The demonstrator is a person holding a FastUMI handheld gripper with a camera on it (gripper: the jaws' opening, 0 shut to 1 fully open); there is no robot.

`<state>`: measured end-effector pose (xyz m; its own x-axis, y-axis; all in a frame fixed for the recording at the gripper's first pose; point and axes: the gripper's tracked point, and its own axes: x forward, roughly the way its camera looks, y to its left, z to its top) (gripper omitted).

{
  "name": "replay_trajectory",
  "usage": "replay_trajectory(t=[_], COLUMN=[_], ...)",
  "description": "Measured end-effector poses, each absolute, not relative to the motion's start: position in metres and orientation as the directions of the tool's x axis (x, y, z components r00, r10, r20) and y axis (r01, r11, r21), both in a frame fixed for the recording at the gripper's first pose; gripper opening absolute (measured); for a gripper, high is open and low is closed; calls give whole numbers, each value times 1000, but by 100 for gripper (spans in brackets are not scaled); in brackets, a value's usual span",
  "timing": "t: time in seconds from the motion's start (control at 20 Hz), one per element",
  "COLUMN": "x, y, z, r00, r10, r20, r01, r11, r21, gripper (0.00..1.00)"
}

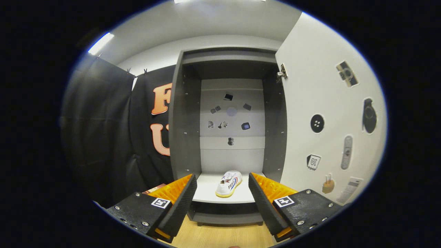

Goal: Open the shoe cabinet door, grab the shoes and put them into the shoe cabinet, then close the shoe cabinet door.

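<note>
Stickers (pixel 229 115) dot the pale back panel of the shoe cabinet (pixel 186 113), and more of them are scattered over the inner face of its door (pixel 320 86), which is swung wide open on the right with a metal hinge (pixel 282 72) showing at its top corner. Nothing lies between the fingers and the opening. A black cloth wall (pixel 103 131) hangs to the left of the cabinet, a pale ceiling with strip lights runs above, and a light wooden floor (pixel 220 236) spreads below the cabinet's base. Inside, on the white lower shelf (pixel 237 196), sits a single white shoe (pixel 229 184) with a yellow sole; it rests flat, its long axis running front to back and slightly slanted, toe toward the front of the shelf and heel opening toward the back panel. The gripper (pixel 222 203) hangs in front of the cabinet, well short of the shelf, its fingers spread wide apart and empty, the shoe visible beyond them in the gap.
</note>
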<state>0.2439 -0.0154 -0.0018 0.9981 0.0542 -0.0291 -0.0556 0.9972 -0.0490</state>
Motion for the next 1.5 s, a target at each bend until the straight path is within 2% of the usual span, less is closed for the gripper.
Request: replay_trajectory(t=[0.65,0.9,1.5], x=[108,80,43], y=[-54,-64,-125], z=[15,14,21], r00=[997,996,999], r10=[69,85,32], r20=[-26,-34,-14], r01=[-70,-86,-32], r11=[997,996,999], r21=[-29,-27,-8], gripper=[94,94,94])
